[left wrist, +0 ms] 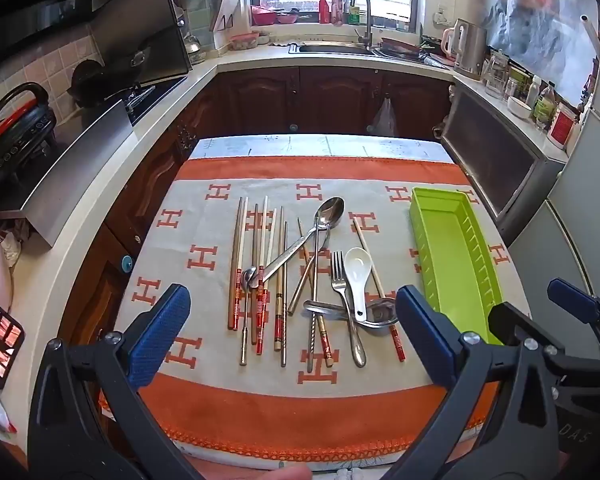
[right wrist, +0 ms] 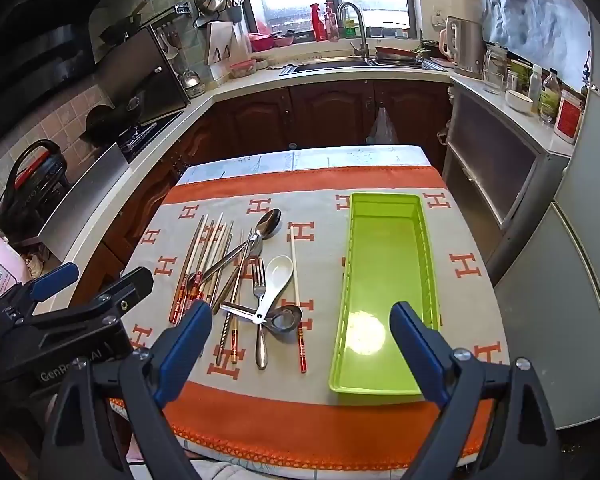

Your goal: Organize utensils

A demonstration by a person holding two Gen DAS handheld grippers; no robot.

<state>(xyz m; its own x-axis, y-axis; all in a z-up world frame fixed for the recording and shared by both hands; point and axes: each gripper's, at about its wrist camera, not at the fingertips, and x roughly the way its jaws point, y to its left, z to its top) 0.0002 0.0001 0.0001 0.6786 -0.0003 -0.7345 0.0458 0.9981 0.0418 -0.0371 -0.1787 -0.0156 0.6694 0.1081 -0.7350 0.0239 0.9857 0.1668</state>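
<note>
A pile of utensils lies on the cloth-covered table: several chopsticks [left wrist: 260,272], a large steel spoon [left wrist: 332,208], a fork [left wrist: 340,280], a white ceramic spoon [left wrist: 357,272] and a small steel ladle [left wrist: 380,312]. An empty lime-green tray [left wrist: 452,256] stands to their right; it also shows in the right wrist view [right wrist: 384,288]. My left gripper [left wrist: 292,332] is open and empty, above the table's near edge in front of the utensils. My right gripper [right wrist: 300,348] is open and empty, near the tray's front end.
The table wears an orange and grey cloth [left wrist: 260,408] with H marks. Kitchen counters surround it: stove [left wrist: 140,92] at left, sink [left wrist: 340,46] at back, a kettle [left wrist: 466,48] and bottles at right. A grey cabinet [right wrist: 560,280] stands close on the right.
</note>
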